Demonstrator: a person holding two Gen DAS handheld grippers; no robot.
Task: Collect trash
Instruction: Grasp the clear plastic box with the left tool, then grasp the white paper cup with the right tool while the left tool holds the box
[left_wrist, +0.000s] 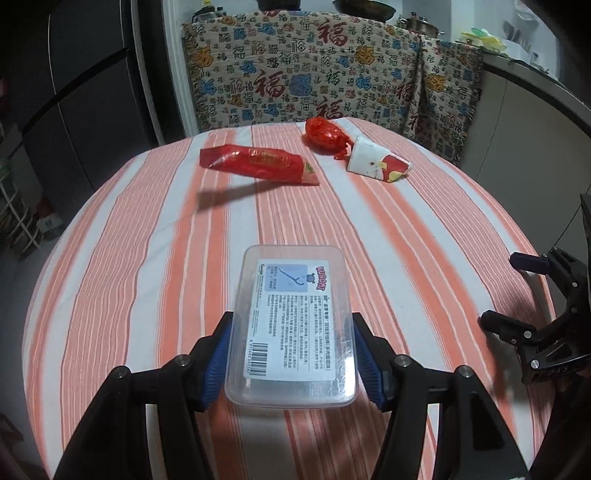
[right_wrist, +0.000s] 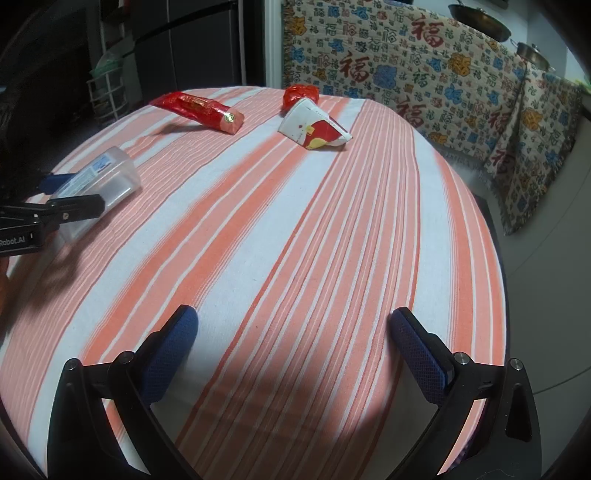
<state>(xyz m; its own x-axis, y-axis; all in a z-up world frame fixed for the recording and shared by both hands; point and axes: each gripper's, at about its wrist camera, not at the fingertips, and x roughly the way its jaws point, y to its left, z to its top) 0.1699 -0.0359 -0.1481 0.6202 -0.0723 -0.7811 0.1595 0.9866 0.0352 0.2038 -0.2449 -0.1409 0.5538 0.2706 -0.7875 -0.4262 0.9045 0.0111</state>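
The clear rectangular plastic box (left_wrist: 291, 328) with a printed blue label sits between the left claw (left_wrist: 291, 363)'s blue pads, gripped across its long sides near one end above the striped counter (left_wrist: 147, 258). It looks light, stiff and slick, so a firm mid-wall hold seems wise. The right claw (right_wrist: 295, 354) hangs wide open and empty.

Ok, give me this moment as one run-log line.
left claw: gripping clear plastic box | right claw: open, empty, over table | left on table: red wrapper, red foil ball, paper cup

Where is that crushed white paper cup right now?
The crushed white paper cup lies on its side at the far end of the striped tablecloth, touching the crumpled red wrapper, right of the long red snack packet.
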